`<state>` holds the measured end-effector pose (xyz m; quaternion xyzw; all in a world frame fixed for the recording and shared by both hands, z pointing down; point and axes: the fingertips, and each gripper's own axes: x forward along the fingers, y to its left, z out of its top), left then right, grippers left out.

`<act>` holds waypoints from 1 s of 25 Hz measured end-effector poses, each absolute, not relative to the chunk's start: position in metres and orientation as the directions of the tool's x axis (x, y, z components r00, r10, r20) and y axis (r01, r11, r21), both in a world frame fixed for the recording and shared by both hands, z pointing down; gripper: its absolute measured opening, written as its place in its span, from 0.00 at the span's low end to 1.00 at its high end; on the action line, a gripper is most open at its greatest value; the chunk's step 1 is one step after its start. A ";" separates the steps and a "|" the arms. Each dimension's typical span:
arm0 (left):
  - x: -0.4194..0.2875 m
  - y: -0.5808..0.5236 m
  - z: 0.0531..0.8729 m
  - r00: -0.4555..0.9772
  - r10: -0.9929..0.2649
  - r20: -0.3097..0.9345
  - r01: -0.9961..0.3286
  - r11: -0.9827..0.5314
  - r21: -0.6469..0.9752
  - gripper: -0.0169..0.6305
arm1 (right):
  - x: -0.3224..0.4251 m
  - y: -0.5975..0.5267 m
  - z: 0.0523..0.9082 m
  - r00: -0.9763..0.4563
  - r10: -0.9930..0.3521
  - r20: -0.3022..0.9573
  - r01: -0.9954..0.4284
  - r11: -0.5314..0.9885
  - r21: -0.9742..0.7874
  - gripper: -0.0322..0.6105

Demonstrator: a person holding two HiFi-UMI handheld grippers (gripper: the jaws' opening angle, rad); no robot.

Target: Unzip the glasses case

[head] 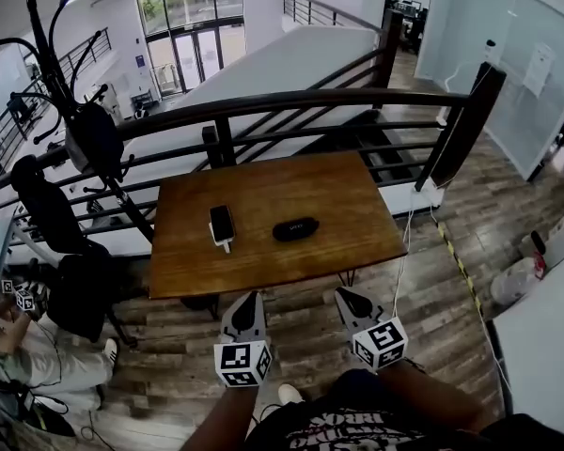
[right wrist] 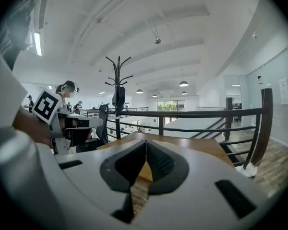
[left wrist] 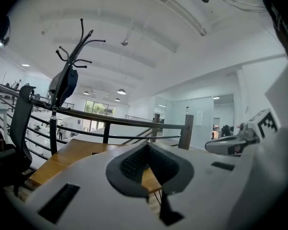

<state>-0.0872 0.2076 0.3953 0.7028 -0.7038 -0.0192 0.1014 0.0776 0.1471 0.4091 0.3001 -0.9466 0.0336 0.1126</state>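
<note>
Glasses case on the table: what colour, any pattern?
The glasses case is plain black, no pattern visible. It shows best in the head view.

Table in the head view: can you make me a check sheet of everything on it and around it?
Surface: wooden table, mostly bare.
Job's things: black glasses case near the middle, untouched.
Clutter: dark phone on something white, left of the case.
Grippers: left gripper and right gripper both shut, empty, short of the table's near edge.
Cables: thin white cable hanging beside the table's right edge.
Surroundings: railing, coat stand, office chair, seated person.
</note>
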 end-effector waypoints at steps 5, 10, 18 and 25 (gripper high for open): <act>-0.101 0.205 0.396 0.016 -0.994 0.113 -0.984 0.004 0.177 0.03 | 0.070 0.145 0.405 -0.783 -0.573 0.240 -0.586 0.810 0.022 0.05; -0.105 0.194 0.403 0.030 -0.992 0.126 -0.983 -0.006 0.185 0.03 | 0.069 0.134 0.411 -0.771 -0.584 0.255 -0.599 0.800 0.020 0.05; -0.124 0.161 0.420 0.010 -0.985 0.173 -0.985 0.021 0.173 0.03 | 0.052 0.093 0.429 -0.776 -0.572 0.266 -0.597 0.802 -0.019 0.05; -0.137 0.099 0.442 -0.024 -0.976 0.216 -0.983 0.062 0.170 0.03 | 0.041 0.027 0.449 -0.787 -0.552 0.276 -0.585 0.810 -0.048 0.05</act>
